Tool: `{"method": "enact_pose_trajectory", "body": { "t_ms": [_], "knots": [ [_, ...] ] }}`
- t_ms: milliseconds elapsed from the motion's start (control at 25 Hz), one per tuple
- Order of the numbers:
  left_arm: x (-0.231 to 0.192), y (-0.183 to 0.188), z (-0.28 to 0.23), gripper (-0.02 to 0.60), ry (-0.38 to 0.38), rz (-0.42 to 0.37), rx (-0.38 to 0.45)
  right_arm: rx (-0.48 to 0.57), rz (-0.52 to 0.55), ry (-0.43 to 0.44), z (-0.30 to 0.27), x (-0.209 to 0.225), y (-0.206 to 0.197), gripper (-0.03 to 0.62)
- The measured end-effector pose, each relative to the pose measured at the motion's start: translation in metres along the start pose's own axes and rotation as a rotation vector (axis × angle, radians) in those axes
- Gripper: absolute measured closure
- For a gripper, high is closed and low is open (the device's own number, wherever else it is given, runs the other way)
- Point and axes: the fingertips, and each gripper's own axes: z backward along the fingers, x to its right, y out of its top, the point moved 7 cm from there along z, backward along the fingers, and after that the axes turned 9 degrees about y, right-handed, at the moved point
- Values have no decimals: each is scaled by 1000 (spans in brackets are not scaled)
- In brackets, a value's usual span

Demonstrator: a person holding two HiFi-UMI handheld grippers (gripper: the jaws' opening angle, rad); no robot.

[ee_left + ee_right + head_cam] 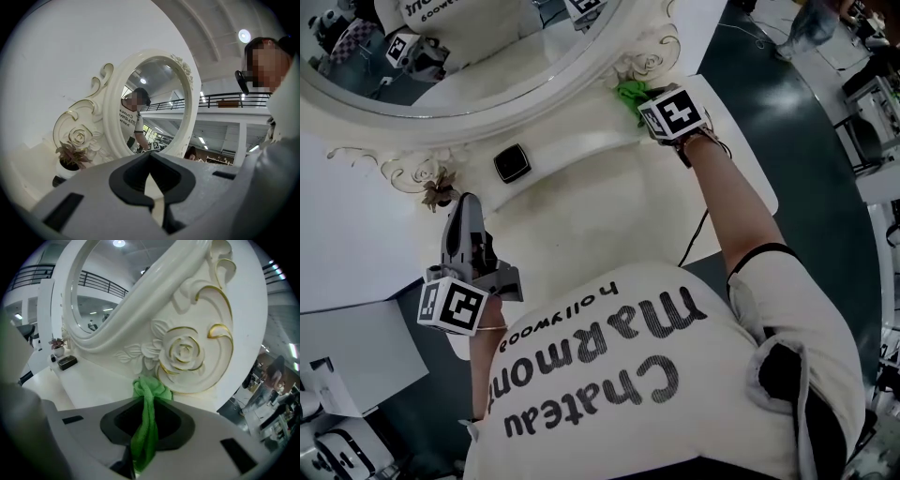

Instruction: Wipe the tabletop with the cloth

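A green cloth (629, 92) (151, 389) is bunched at the back right corner of the white tabletop (581, 206) (89, 380), against the carved rose (185, 352) at the mirror frame's foot. My right gripper (641, 96) (146, 427) is shut on the cloth, which hangs down between its jaws. My left gripper (465, 202) (151, 161) hovers over the table's left front, jaws shut with nothing between them, pointing toward the mirror.
A large oval mirror (469, 47) (154, 103) stands along the back. A small potted plant (439, 190) (72, 157) and a black box (512, 163) (68, 363) sit at the back left. The table's right edge (759, 178) drops to dark floor.
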Motion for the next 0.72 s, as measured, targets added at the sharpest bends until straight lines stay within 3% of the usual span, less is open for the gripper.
{"method": "enact_pose_trajectory", "body": {
  "t_ms": [720],
  "knots": [
    [4,-11,-6,573,-14,11,-26,27,-190,-133,31,68,-34,513]
  ]
}}
